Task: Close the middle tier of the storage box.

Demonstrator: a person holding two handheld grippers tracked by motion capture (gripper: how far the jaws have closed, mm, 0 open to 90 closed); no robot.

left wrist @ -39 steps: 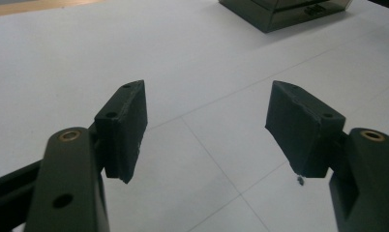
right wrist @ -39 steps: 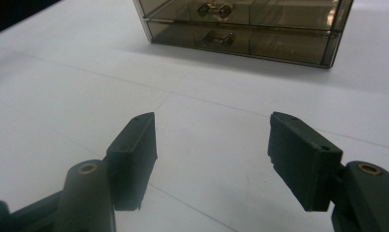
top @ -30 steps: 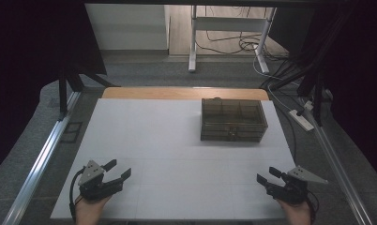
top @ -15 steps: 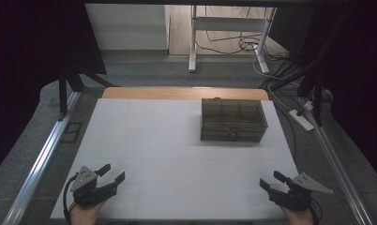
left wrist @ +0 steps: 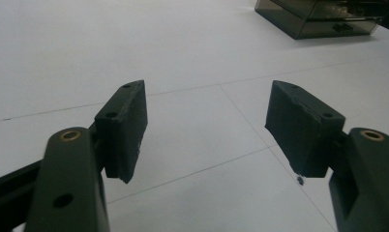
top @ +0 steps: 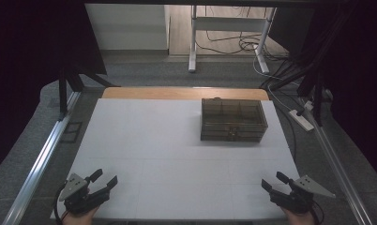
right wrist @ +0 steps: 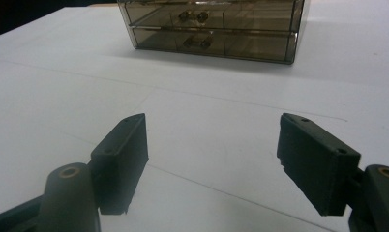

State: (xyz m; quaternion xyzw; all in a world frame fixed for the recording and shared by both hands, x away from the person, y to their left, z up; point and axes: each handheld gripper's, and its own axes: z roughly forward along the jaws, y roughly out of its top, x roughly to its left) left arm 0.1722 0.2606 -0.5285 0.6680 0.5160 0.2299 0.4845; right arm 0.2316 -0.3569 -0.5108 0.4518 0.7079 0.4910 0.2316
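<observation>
Left gripper (top: 104, 181) low at near edge, jaws spread, nothing between | right gripper (top: 274, 181) likewise, jaws just widening, empty | smoky clear drawer box (top: 232, 120) well ahead of fingertips, drawers shut

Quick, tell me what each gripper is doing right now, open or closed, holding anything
Left gripper: open, nothing between its jaws.
Right gripper: open, its jaws have just been opening, nothing between them; the smoky drawer box stands ahead, untouched.
</observation>
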